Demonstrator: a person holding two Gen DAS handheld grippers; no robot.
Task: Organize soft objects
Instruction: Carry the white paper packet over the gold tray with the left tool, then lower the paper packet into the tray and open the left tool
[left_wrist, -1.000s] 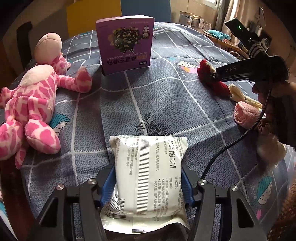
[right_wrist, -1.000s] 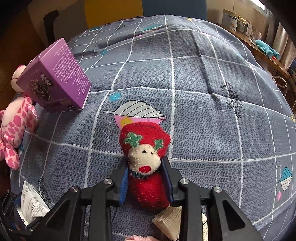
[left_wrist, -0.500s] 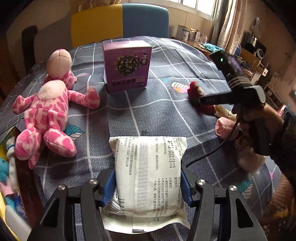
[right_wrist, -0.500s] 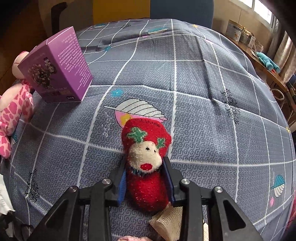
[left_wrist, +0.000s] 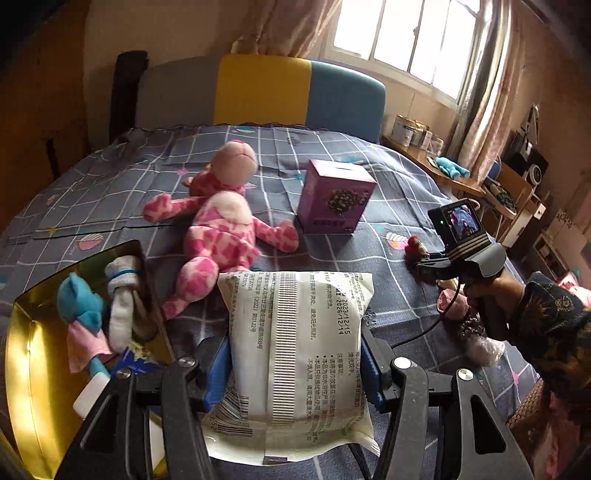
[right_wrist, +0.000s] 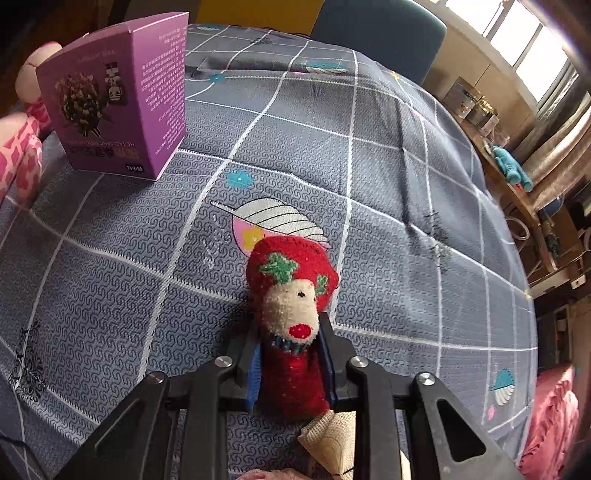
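Observation:
My left gripper (left_wrist: 293, 365) is shut on a white printed soft pack (left_wrist: 295, 354) and holds it above the bed. A gold box (left_wrist: 40, 362) at the lower left holds a blue plush (left_wrist: 79, 302) and a rolled grey sock (left_wrist: 123, 302). A pink spotted plush (left_wrist: 221, 229) lies on the bed beyond it. My right gripper (right_wrist: 291, 362) is shut on a red reindeer sock toy (right_wrist: 291, 314) that rests on the grey checked bedcover (right_wrist: 388, 184). The right gripper and the toy (left_wrist: 415, 247) also show in the left wrist view.
A purple carton (left_wrist: 334, 201) (right_wrist: 118, 99) stands upright mid-bed. A beige cloth piece (right_wrist: 332, 439) and a pink soft item (left_wrist: 452, 301) lie near my right gripper. A yellow and blue headboard (left_wrist: 295, 92) and a cluttered side shelf (left_wrist: 461, 173) border the bed.
My left gripper has risen and swung left with the pack, bringing the gold box into view. My right gripper stays shut on the red toy and has shifted slightly.

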